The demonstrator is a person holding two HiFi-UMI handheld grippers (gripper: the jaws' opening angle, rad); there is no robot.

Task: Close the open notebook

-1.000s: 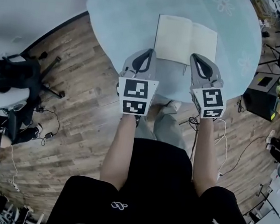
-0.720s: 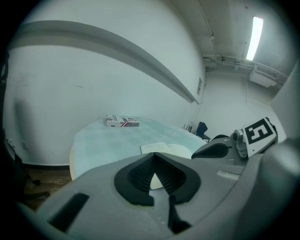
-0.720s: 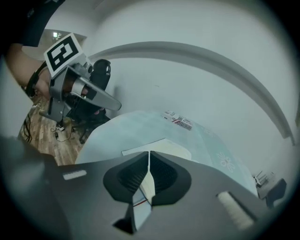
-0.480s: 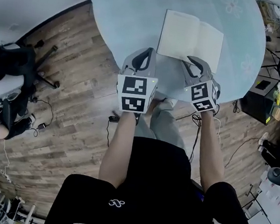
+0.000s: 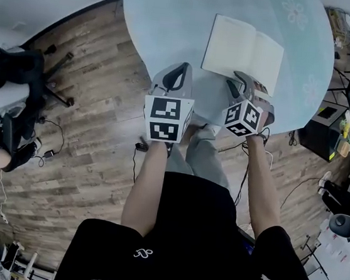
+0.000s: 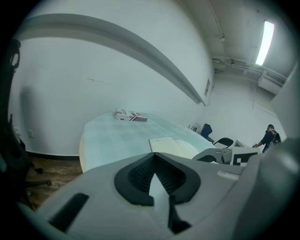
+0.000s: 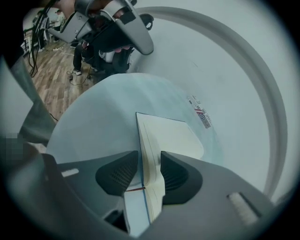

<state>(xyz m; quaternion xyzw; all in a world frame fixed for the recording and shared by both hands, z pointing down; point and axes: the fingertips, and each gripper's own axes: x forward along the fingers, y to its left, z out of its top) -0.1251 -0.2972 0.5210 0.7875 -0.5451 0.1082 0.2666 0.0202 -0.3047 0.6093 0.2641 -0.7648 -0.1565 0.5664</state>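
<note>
The notebook (image 5: 244, 48) lies open on the surface (image 5: 171, 15), its near edge between the parted jaws of the right hand-held gripper (image 7: 150, 158), which have just been opening, likely to pinch one leaf over; the left hand-held gripper (image 6: 153, 157) hangs closed, empty.

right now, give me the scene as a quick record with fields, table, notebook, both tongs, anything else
table: round, pale blue top
notebook: open, lying flat on the table, pages up
right tongs: jaws apart, have just been opening; the notebook's near right edge is between them, not clamped
left tongs: jaws together, nothing in them, near the table edge left of the notebook
other: small printed box on the far side of the table
task state: notebook not yet closed
</note>
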